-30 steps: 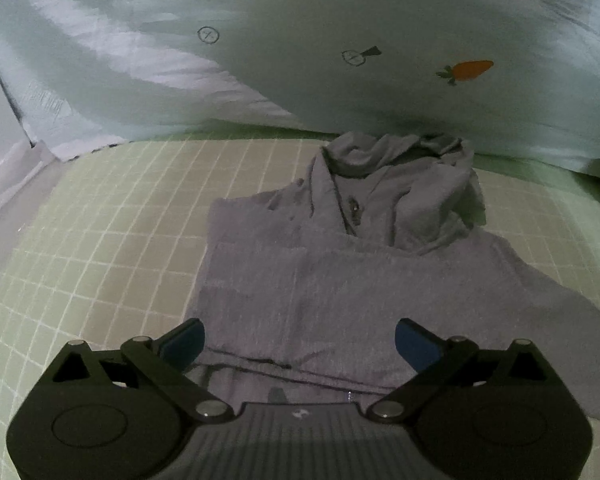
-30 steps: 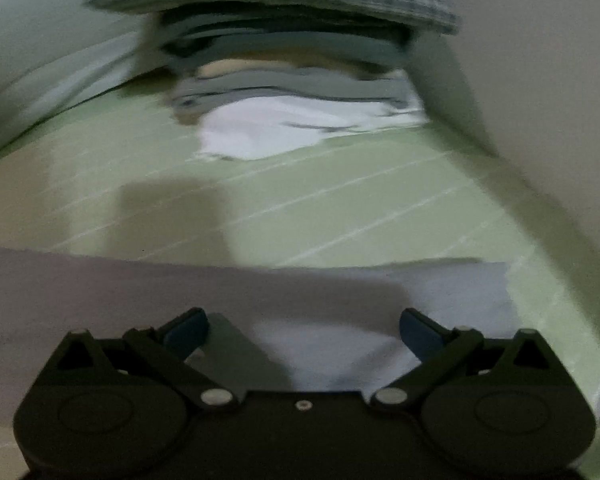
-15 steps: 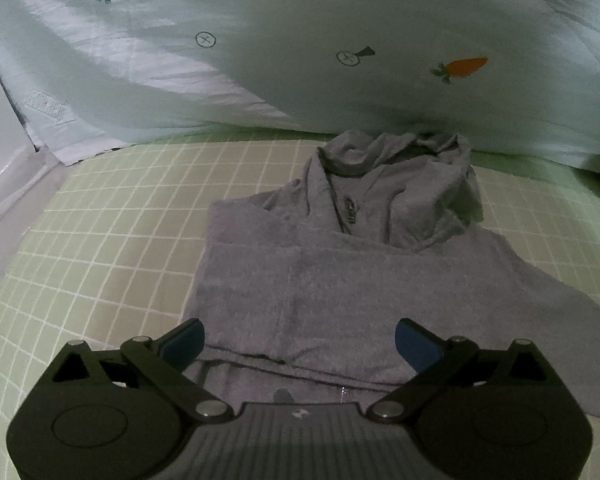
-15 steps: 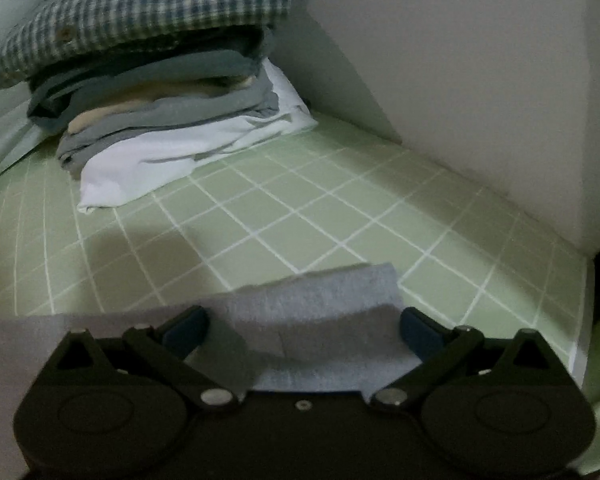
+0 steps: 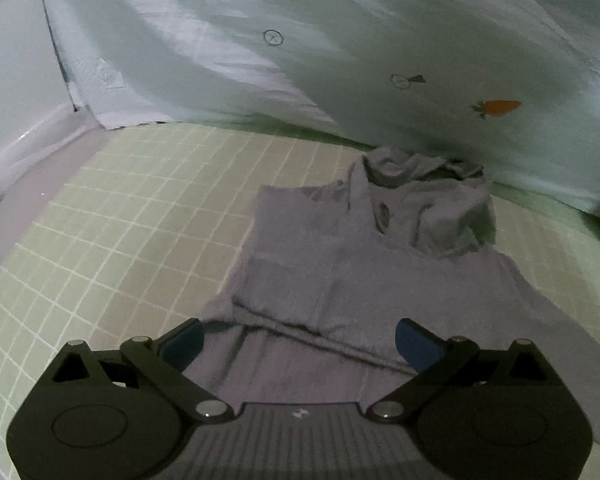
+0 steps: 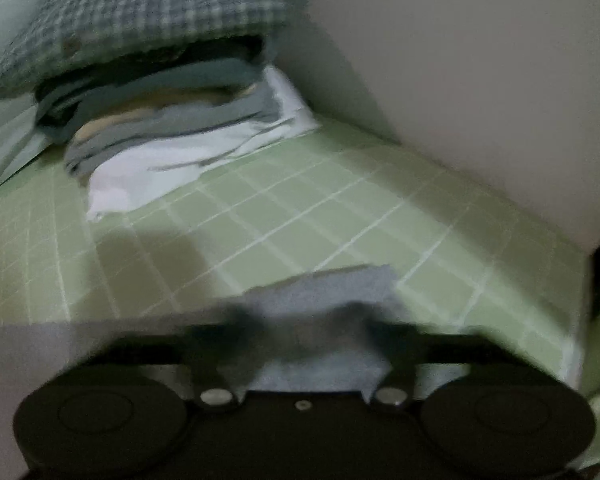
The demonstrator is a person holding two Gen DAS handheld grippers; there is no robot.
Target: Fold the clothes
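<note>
The grey hooded top (image 5: 364, 280) is lying flat on the green checked bed (image 5: 120, 220), hood at 12 o'clock. Soft, limp knit: pinching a hem corner looks best. The left hand-held gripper (image 5: 298, 342) is hovering wide open, empty; the right hand-held gripper (image 6: 300, 344) is too blurred to tell.

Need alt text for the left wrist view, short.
A gray hooded top lies partly folded on a green checked sheet, with the open left gripper over its near edge. Behind it is a pale quilt printed with carrots.
</note>
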